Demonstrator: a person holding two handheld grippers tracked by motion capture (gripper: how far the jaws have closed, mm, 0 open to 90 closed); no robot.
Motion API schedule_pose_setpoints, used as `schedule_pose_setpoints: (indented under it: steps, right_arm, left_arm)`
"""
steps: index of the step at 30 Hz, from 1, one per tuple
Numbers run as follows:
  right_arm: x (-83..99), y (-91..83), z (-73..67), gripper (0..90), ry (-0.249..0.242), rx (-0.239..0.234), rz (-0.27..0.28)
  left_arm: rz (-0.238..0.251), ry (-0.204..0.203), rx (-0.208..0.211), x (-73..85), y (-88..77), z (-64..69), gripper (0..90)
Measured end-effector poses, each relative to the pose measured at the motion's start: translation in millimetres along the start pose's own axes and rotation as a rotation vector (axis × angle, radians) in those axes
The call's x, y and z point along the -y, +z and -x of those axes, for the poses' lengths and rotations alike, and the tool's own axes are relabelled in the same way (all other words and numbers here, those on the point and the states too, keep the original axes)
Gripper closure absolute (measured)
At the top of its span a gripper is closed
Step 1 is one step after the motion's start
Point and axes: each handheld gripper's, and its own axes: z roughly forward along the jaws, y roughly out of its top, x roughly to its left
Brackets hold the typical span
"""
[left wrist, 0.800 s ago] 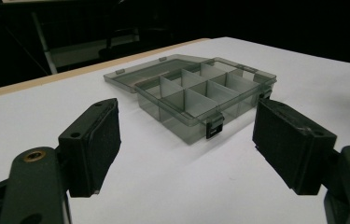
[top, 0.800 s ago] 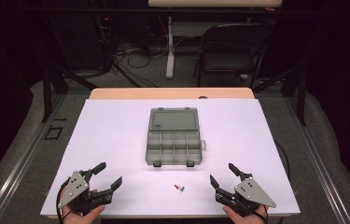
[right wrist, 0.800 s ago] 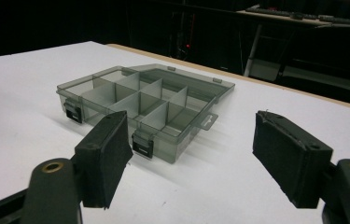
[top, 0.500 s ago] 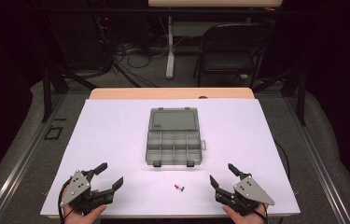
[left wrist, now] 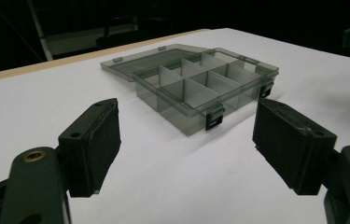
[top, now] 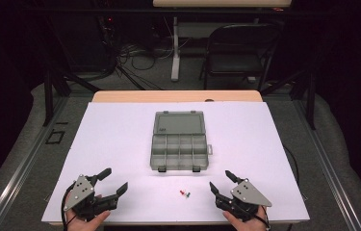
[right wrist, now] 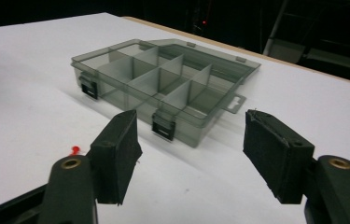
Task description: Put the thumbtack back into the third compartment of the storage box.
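Although both hands rest at the near edge of the tabletop [top: 120, 125] much as they did a moment ago, little else differs: the left tool [top: 113, 182] has drifted slightly toward the person, and the right tool [top: 220, 182] sits where it was. Each tool has its jaws spread wide with nothing between them, as both gripper views confirm. Two small pins [top: 185, 194], one red and one green, lie untouched on the white surface between the tools, just in front of the open compartment box [top: 180, 155], whose lid lies flat behind its empty divided tray. From the right gripper view the red pin [right wrist: 75, 150] peeks out beside the left jaw. Judging by this layout, no pickup has begun; the pins sit nearer the right tool, which seems better placed to reach first.
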Motion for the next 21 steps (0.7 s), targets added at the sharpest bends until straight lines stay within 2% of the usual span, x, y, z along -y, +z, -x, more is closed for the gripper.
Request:
schedule_pose_setpoints:
  steps: [4,5,9,11,15,19,21]
  right_arm:
    - [-2.1,3.7,-6.6,35.2,-0.024,-0.014,-0.005]
    - [-3.6,7.1,-13.2,37.2,-0.033,-0.024,-0.034]
    - [-4.7,10.8,-18.1,37.8,-0.039,-0.041,-0.051]
    - [-5.6,15.1,-23.3,39.4,-0.03,-0.065,-0.075]
    - [-7.5,19.9,-30.0,41.4,-0.028,-0.081,-0.081]
    - [-8.8,23.7,-33.7,41.9,-0.006,-0.092,-0.093]
    - [-9.2,27.6,-36.5,43.9,0.0,-0.091,-0.122]
  left_arm:
    - [-0.008,-0.004,-0.007,0.7,1.1,-0.3,23.1]
    - [-0.012,-0.004,-0.015,0.7,1.0,-0.4,23.0]
    - [-0.018,-0.027,-0.021,1.2,1.1,-2.1,22.9]
    - [-0.023,-0.038,-0.02,1.6,1.3,-3.7,22.8]
    - [-0.026,-0.052,-0.03,2.0,1.9,-4.4,22.2]
    - [-0.032,-0.041,-0.026,2.2,2.7,-4.0,22.1]
    - [-0.036,-0.039,-0.017,2.2,3.2,-3.5,22.1]
